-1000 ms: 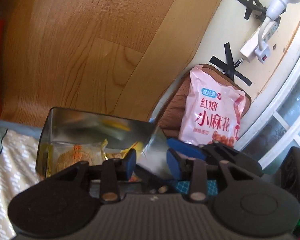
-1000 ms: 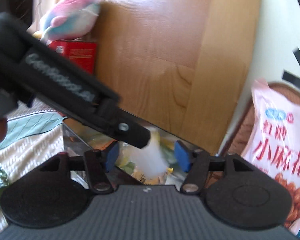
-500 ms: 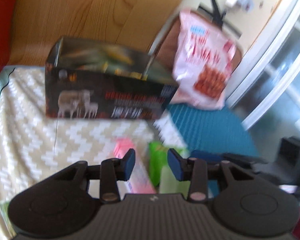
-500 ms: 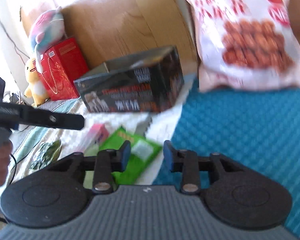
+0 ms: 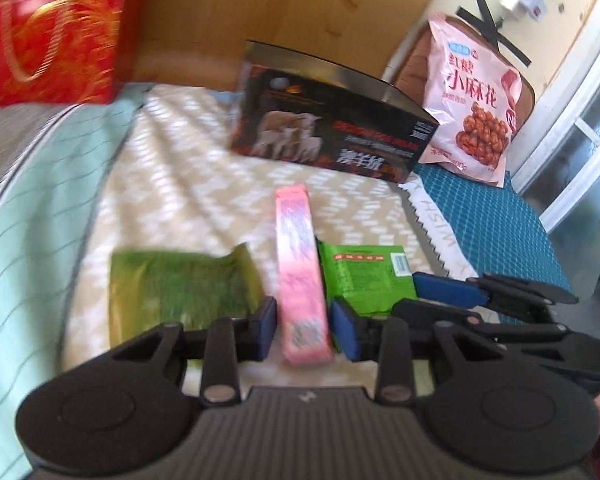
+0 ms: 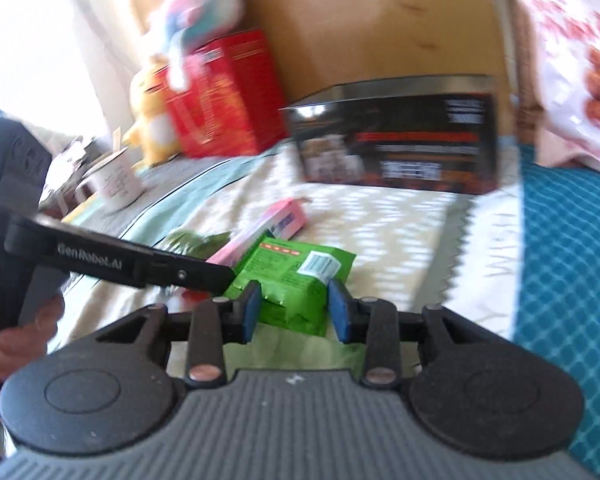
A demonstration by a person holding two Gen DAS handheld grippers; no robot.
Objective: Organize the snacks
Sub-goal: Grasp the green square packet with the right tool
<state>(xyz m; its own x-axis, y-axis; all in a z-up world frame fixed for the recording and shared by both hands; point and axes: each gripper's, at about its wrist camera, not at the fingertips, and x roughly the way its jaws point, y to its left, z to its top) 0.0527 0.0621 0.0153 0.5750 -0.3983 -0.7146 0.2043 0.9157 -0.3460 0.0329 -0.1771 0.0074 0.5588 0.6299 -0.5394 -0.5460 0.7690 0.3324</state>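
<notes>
Green and crinkled, a leafy snack packet [image 5: 176, 284] lies at nine o'clock on the zigzag-patterned cloth [image 5: 204, 184]. Just right of it, the left gripper [image 5: 303, 326] straddles the near end of a pink stick box [image 5: 300, 276]; its jaws are closing, pads not visibly pressing. At three o'clock lies a green sachet [image 5: 364, 276], over which the right gripper [image 6: 296, 310] sits, jaws opening, the sachet between them but unpinched. At twelve o'clock stands a black open-topped carton [image 5: 332, 136], and at one o'clock a pink fried-twist bag [image 5: 472, 104] leans.
</notes>
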